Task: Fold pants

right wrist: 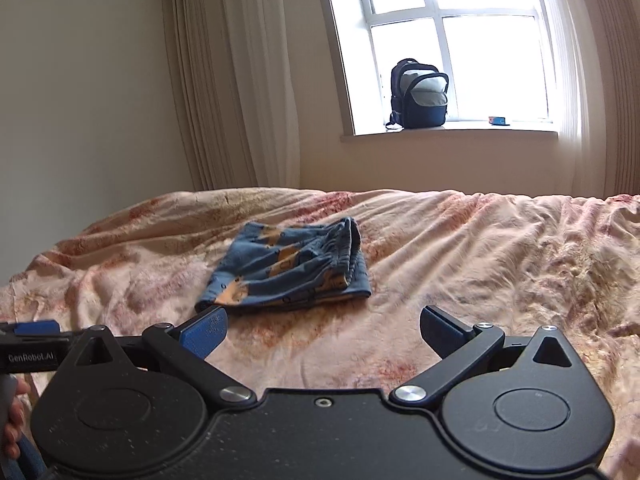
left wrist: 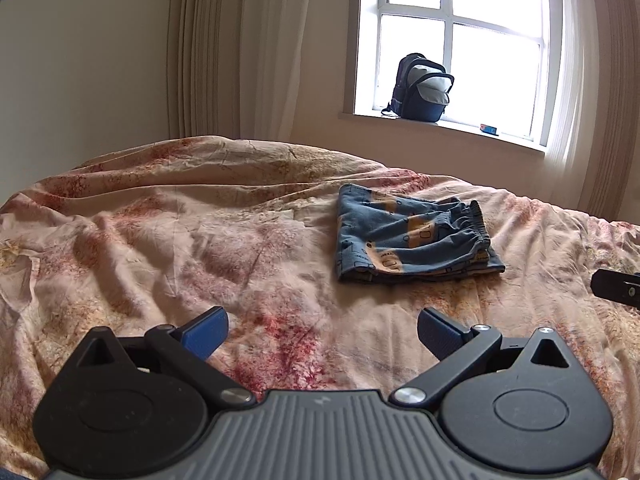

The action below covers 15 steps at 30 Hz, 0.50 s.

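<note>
Lying folded into a compact blue bundle with orange print, the pants (left wrist: pixel 416 236) rest on the bed (left wrist: pixel 160 240), whose cover is a wrinkled pink and cream floral quilt. In the left wrist view they sit at about one o'clock from the left tongs (left wrist: pixel 322 334), well apart from the blue pads, with bare quilt between. The left tongs stand wide and hold nothing. In the right wrist view the pants (right wrist: pixel 288 268) sit at about eleven o'clock from the right tongs (right wrist: pixel 324 334), near the left pad but apparently not touching it, though the fisheye angle makes that gap hard to judge. The right tongs are likewise spread wide and empty. The elastic waistband faces toward three o'clock in both views, its gathered edge uppermost on the bundle. At nine o'clock in the right wrist view a part of the other gripper body shows, with a hand (right wrist: pixel 14 420) gripping below it. Beyond the bed, at twelve o'clock, a dark backpack (right wrist: pixel 418 94) stands on the windowsill (right wrist: pixel 448 134), its front pocket gaping, beside pale curtains (right wrist: pixel 232 80).
</note>
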Each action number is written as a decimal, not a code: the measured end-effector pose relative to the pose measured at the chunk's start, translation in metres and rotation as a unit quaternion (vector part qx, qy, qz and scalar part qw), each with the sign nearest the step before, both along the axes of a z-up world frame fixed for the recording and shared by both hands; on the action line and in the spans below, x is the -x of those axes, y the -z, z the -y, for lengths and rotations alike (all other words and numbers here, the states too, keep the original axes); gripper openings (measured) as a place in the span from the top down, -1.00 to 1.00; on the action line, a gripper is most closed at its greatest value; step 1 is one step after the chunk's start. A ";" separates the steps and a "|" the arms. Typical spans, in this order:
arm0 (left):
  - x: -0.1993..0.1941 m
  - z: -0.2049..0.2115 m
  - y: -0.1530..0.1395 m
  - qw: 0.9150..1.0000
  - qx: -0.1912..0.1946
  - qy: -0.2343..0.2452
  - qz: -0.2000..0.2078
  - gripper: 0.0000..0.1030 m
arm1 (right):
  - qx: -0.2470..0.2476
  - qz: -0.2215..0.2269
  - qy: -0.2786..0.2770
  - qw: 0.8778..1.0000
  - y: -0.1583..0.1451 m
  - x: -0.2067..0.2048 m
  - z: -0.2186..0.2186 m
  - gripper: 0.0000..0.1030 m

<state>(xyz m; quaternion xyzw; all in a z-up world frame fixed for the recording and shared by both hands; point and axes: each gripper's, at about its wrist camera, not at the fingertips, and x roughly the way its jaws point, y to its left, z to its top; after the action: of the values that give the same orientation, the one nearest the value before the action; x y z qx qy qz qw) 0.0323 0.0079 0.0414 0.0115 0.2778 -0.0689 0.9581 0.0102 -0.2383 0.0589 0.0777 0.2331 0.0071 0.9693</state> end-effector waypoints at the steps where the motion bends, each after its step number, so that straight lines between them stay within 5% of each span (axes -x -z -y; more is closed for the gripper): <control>1: 0.000 0.001 0.001 1.000 0.000 0.002 0.000 -1.00 | 0.005 0.002 -0.003 1.000 0.000 0.000 -0.002 -0.99; 15: -0.004 0.006 0.007 1.000 -0.015 0.008 -0.015 -1.00 | 0.022 -0.011 -0.016 1.000 0.007 -0.006 -0.010 -0.99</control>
<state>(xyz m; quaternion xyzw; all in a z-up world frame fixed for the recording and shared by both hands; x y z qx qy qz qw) 0.0361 0.0018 0.0345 0.0274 0.2934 -0.0722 0.9529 0.0162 -0.2284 0.0522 0.0528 0.2450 0.0168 0.9679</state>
